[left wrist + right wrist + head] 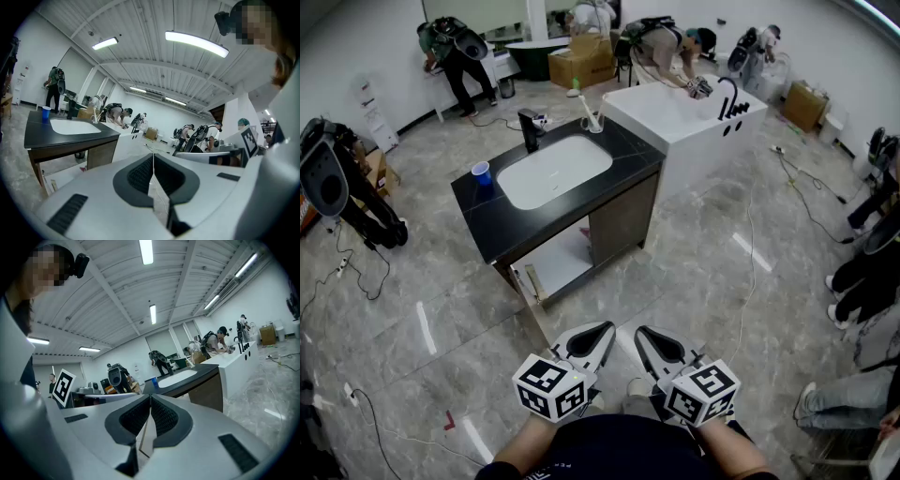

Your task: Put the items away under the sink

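A vanity with a black counter [492, 220] and a white basin [553, 169] stands ahead of me on the floor. On the counter are a blue cup [481, 172], a black tap [528, 129] and a slim white bottle [592, 116]. The cabinet under the sink [562, 264] is open, with its door [529, 285] swung out toward me. My left gripper [586, 343] and right gripper [660, 348] are held low, close to my body and well short of the vanity. Both are shut with nothing between the pads. The left gripper view shows the blue cup [45, 113] and the vanity far off.
A white block with black fittings [686, 114] stands right behind the vanity. Cables [752, 246] trail over the marble floor. Several people work at the back wall, and a person's legs [867, 281] stand at the right edge. A black rig [337, 192] stands at the left.
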Demonstrator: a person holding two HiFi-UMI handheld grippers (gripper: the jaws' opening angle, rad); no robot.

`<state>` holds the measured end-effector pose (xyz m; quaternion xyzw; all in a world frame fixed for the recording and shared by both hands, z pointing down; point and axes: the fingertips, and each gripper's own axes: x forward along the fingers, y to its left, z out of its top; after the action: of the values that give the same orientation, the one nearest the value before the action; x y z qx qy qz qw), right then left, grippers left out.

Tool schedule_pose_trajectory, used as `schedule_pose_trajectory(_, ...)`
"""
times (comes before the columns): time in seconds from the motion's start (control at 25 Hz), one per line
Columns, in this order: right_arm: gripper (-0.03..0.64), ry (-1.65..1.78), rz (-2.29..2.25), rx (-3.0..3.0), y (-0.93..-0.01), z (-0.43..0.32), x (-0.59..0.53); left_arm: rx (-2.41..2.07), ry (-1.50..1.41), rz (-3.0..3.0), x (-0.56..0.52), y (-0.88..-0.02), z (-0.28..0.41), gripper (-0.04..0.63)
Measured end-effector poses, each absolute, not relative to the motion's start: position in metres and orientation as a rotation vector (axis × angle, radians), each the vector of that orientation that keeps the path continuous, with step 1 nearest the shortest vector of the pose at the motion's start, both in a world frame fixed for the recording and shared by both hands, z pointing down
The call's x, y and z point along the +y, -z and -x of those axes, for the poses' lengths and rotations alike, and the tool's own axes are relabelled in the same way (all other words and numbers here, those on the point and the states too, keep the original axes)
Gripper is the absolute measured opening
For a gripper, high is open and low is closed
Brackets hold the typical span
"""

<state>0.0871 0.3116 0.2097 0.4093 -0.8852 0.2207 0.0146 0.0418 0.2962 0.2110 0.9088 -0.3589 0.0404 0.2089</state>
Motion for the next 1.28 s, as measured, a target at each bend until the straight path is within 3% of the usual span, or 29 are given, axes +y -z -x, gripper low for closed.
schedule_pose_trajectory(1.28, 0.039, -0.794, -1.279, -2.717, -0.225, -0.028, 0.311, -0.932, -0.137, -2.520, 0.303, -0.230, 0.006, 0.011)
